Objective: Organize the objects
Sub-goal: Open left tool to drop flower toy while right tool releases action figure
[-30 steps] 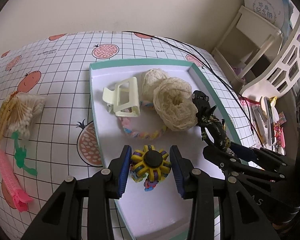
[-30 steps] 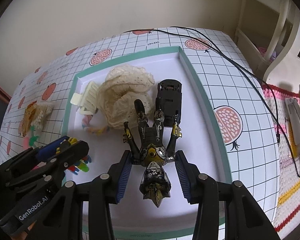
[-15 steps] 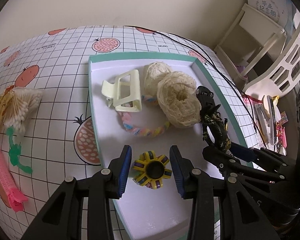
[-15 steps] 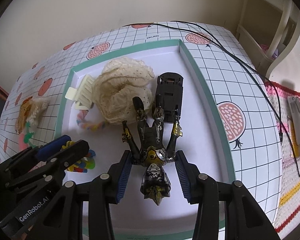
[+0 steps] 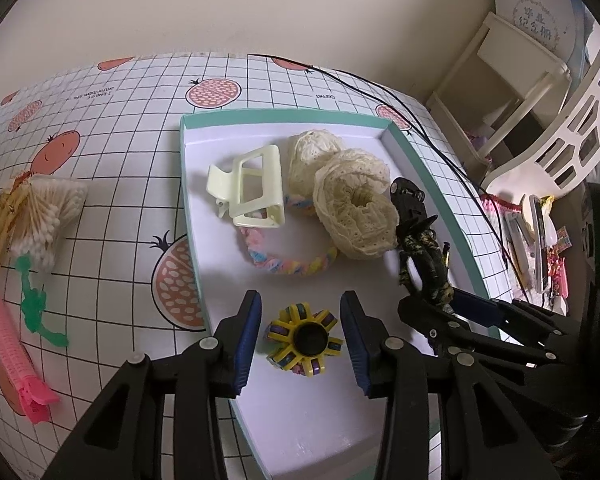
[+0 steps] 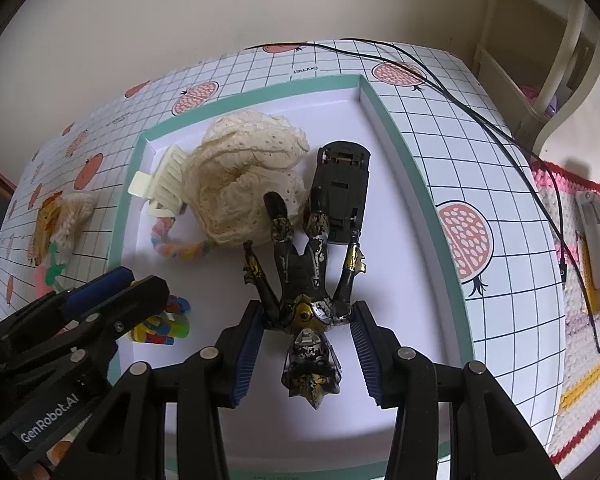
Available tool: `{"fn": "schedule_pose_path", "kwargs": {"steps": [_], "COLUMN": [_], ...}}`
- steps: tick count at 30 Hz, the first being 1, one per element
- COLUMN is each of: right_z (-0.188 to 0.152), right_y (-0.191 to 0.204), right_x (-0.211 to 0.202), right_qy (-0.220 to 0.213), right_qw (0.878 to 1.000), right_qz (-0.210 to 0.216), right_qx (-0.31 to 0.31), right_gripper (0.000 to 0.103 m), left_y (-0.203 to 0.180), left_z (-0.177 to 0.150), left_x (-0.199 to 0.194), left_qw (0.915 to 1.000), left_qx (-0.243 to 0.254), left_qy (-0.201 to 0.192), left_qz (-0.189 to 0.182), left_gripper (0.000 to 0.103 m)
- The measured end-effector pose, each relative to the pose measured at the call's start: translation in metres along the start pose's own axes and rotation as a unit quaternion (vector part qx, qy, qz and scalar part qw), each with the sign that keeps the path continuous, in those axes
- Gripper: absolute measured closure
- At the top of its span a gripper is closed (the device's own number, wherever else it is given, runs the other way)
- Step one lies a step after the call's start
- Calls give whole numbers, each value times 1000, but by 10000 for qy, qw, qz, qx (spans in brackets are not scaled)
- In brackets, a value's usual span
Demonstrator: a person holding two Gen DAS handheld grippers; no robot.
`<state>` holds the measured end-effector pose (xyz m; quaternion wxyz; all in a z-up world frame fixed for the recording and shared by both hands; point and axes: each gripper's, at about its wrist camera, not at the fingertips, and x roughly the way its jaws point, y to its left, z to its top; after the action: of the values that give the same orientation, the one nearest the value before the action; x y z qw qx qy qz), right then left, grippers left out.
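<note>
Teal-rimmed tray [image 5: 428, 184], spinner [image 5: 305, 339] between spread left tool [image 5: 300, 334], figure [image 6: 306, 280] (face-up) between spread right tool [image 6: 306, 338]

Left wrist view: sits just behind the left tool [image 5: 300, 334], looking forward and steeply down along its fingers at the shallow white tray with teal rim [image 5: 188, 216], close above the near-left part of its floor.
Right wrist view: sits just behind the right tool [image 6: 306, 340], likewise steeply down and close, over the tray's near-right part.
Facing: both point toward the cream wall beyond the grid-patterned desk [image 5: 112, 148].
Shared: tray interior, cream lace scrunchie [image 5: 356, 216], and each view catches the other tool at its edge.
</note>
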<state>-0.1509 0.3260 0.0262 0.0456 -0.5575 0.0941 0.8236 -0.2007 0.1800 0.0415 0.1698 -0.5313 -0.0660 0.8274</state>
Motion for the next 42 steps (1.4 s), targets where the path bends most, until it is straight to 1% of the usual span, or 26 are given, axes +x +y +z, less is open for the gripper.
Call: {"fn": "schedule_pose_path", "kwargs": {"steps": [4, 15, 16, 17, 18, 19, 21, 22, 24, 25, 26, 27, 30, 31, 32, 33, 36, 37, 38, 39, 40, 42], "right_z": [0, 4, 4, 4, 5, 5, 5, 5, 5, 5, 5, 5, 4, 4, 5, 5, 6, 6, 6, 6, 6, 6], "right_y": [1, 3, 3, 3, 3, 3, 3, 3, 2, 2, 2, 3, 3, 3, 2, 2, 2, 2, 2, 2, 2, 1], "right_x": [-3, -10, -11, -11, -11, -11, -11, -11, -11, -11, -11, -11, -11, -11, -10, -11, -11, -11, -11, -11, -11, -11], "right_qy": [-35, -193, -211, -232, -245, -249, -265, -276, -293, -297, -308, -325, -338, -336, -339, -347, -368, -372, -379, -390, -397, -389], "right_qw": [10000, 9998, 9998, 9997, 9997, 9997, 9996, 9996, 9996, 9995, 9995, 9995, 9994, 9994, 9994, 9994, 9993, 9993, 9993, 9992, 9992, 9992], "right_qz": [5, 16, 19, 21, 17, 16, 23, 22, 22, 27, 30, 34, 50, 49, 53, 57, 68, 69, 65, 54, 36, 16], "right_qx": [-11, 2, 5, 9, 15, 15, 19, 23, 28, 30, 30, 28, 21, 24, 29, 30, 34, 40, 45, 45, 43, 64], "right_gripper": [49, 49, 49, 47, 45, 40, 38, 35, 33, 31, 24, 22, 20, 19, 14, 12, 10, 8, 4, 1, 0, 0], "left_y": [1, 9, 11, 13, 14, 16, 19, 20, 23, 24, 25, 27, 29, 29, 30, 31, 34, 35, 35, 36, 37, 38], "left_z": [2, 8, 8, 9, 9, 10, 11, 11, 11, 10, 10, 10, 10, 10, 10, 10, 10, 10, 10, 10, 11, 11], "left_x": [-5, -22, -22, -24, -25, -25, -26, -26, -26, -26, -26, -26, -27, -26, -26, -27, -27, -27, -27, -27, -28, -29], "left_qw": [10000, 9995, 9994, 9992, 9991, 9990, 9987, 9986, 9982, 9981, 9978, 9977, 9971, 9969, 9968, 9966, 9962, 9961, 9959, 9958, 9956, 9950], "left_qx": [-21, -175, -201, -250, -284, -308, -346, -360, -417, -432, -457, -467, -489, -498, -508, -522, -531, -533, -536, -547, -565, -586], "left_qy": [-47, -255, -269, -291, -303, -309, -314, -316, -305, -302, -304, -308, -335, -346, -358, -371, -395, -403, -408, -412, -432, -489], "left_qz": [-9, 17, 32, 58, 80, 104, 193, 236, 312, 332, 366, 390, 472, 495, 509, 523, 561, 580, 601, 614, 612, 639], "left_gripper": [60, 59, 56, 49, 46, 46, 45, 41, 37, 36, 35, 32, 26, 24, 23, 21, 20, 19, 17, 12, 9, 9]}}
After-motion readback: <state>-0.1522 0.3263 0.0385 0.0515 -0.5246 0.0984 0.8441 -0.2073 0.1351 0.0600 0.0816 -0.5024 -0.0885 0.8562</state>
